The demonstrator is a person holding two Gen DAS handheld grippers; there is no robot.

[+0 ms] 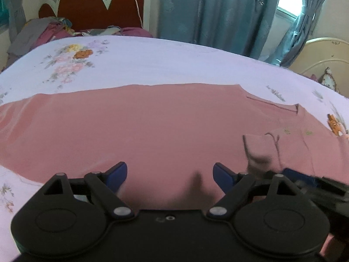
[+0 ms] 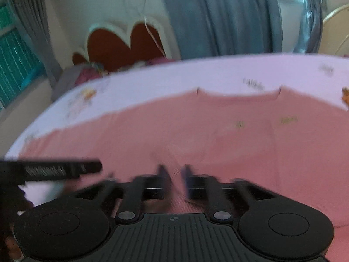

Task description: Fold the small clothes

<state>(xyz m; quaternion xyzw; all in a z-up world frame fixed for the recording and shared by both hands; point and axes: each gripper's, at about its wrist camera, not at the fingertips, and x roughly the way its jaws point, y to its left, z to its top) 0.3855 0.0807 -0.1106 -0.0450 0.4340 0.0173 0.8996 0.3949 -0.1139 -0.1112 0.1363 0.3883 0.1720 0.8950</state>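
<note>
Pinching a raised fold of the pink shirt (image 2: 196,135), the right gripper (image 2: 174,174) has its jaws nearly together with cloth between them; blur hides how firm the hold is. Left gripper (image 1: 170,172) hovers low over the near hem with jaws wide apart and nothing between them. Shirt lies flat on the bed (image 1: 152,65), long axis running left-right across both views, neckline (image 2: 237,95) on the far edge toward the right. From the left jaws the cloth sits straight ahead and just below; the lifted flap (image 1: 259,150) stands up to their right, beside the right gripper. Right hand is nearer the fold, so the next fold likely carries from there. Farther back: headboard (image 1: 98,6), curtain (image 1: 218,6).
</note>
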